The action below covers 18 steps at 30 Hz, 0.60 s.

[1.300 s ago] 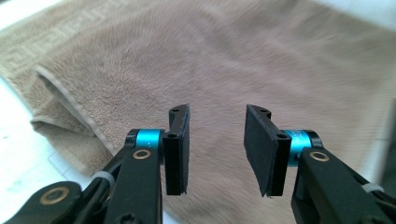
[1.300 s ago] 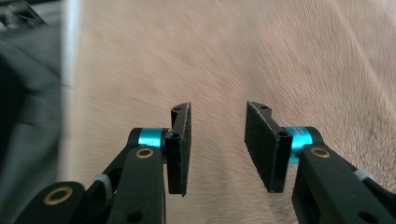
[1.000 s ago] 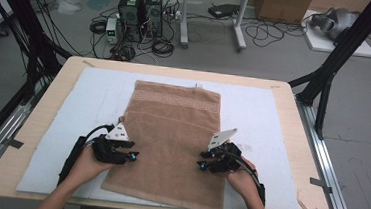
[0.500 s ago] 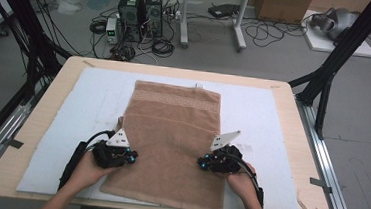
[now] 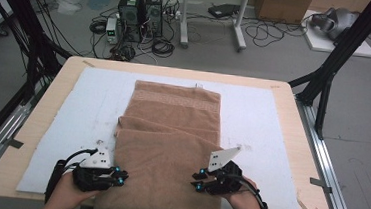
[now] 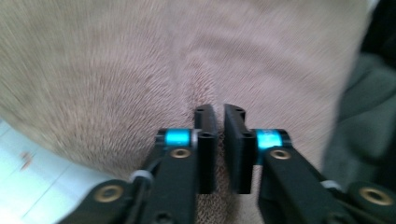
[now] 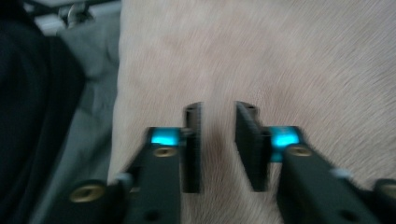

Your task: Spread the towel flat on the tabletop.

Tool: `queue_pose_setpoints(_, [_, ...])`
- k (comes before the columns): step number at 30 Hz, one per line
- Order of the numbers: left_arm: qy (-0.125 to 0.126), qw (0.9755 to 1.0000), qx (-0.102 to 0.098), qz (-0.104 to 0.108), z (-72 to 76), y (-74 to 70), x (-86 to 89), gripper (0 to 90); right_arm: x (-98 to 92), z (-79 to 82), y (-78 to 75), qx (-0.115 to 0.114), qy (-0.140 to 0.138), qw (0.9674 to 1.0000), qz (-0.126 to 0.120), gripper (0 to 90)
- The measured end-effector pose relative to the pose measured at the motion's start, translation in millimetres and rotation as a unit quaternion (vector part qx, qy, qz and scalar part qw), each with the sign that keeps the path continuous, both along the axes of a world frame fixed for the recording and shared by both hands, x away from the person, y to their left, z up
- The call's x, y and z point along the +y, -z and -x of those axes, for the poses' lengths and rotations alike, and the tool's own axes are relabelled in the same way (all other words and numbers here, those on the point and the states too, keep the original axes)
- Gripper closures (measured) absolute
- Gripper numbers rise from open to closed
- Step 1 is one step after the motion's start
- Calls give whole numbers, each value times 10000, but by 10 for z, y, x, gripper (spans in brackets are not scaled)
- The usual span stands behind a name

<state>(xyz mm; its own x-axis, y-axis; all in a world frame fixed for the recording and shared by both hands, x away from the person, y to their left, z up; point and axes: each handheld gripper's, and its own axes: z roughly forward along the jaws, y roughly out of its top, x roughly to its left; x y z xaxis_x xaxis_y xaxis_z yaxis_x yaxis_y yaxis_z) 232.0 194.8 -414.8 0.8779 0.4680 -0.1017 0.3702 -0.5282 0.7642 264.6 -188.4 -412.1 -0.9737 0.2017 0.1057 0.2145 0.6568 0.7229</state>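
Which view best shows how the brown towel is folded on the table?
The high view: it shows the whole towel, its near part doubled over the far part. The left gripper view and the right gripper view show blurred brown pile close up.

Tan towel (image 5: 171,133) with key-pattern band; black tongs, cyan accents.

- The towel (image 5: 173,143) is laid on the mat (image 5: 267,121), which lies on the table (image 5: 294,103).
- Its near part is folded back over its far part.
- The left gripper (image 5: 117,175) and right gripper (image 5: 198,181) are placed at its near side edges.
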Motion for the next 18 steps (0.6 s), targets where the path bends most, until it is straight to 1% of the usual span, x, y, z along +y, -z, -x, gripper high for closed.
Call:
queue_pose_setpoints(1, [-23, 10000, -69, 42, -41, -30, -12, 721, -5, -21, -35, -61, 59, 10000, -9, 679])
queue_pose_setpoints(2, [-104, 9999, -134, 17, -90, -46, -34, 690, -2, -59, -58, -192, 134, 9997, 27, 660])
queue_pose_setpoints(3, [-186, 9995, -244, -69, -144, -46, -55, 661, 6, -102, -75, -302, 244, 9992, 136, 647])
queue_pose_setpoints(5, [-362, 9989, -266, -146, -265, -3, -80, 626, 17, -209, -63, -400, 382, 9981, 269, 623])
queue_pose_setpoints(6, [-430, 9984, -274, -258, -320, 26, -88, 612, 19, -261, -43, -346, 466, 9979, 301, 622])
queue_pose_setpoints(7, [-489, 9980, -246, -326, -365, 65, -99, 601, 20, -315, -12, -321, 507, 9976, 346, 621])
queue_pose_setpoints(8, [-530, 9970, -272, -488, -400, 103, -107, 597, 18, -368, 26, -302, 542, 9973, 405, 617])
queue_pose_setpoints(9, [-549, 9963, -233, -612, -430, 145, -112, 597, 16, -409, 66, -230, 588, 9971, 425, 617])
queue_pose_setpoints(10, [-540, 9964, -144, -643, -452, 190, -114, 601, 17, -440, 109, -164, 615, 9970, 443, 618])
queue_pose_setpoints(11, [-520, 9964, -151, -648, -455, 231, -112, 623, 24, -464, 154, -86, 602, 9969, 498, 631])
queue_pose_setpoints(12, [-540, 9966, -203, -580, -442, 239, -102, 644, 35, -477, 199, -13, 572, 9966, 593, 663])
queue_pose_setpoints(13, [-542, 9971, -192, -504, -435, 247, -85, 704, 42, -474, 229, -41, 557, 9968, 580, 686])
queue_pose_setpoints(14, [-527, 9975, -153, -454, -424, 252, -78, 754, 23, -470, 246, -18, 573, 9974, 445, 722])
queue_pose_setpoints(15, [-492, 9976, -161, -456, -411, 249, -76, 800, 16, -471, 258, 54, 578, 9976, 378, 763])
queue_pose_setpoints(16, [-495, 9975, -171, -480, -393, 245, -80, 832, 14, -466, 259, 57, 550, 9978, 354, 784])
queue_pose_setpoints(18, [-434, 9975, -216, -512, -343, 226, -78, 845, 28, -440, 249, 80, 424, 9983, 399, 825])
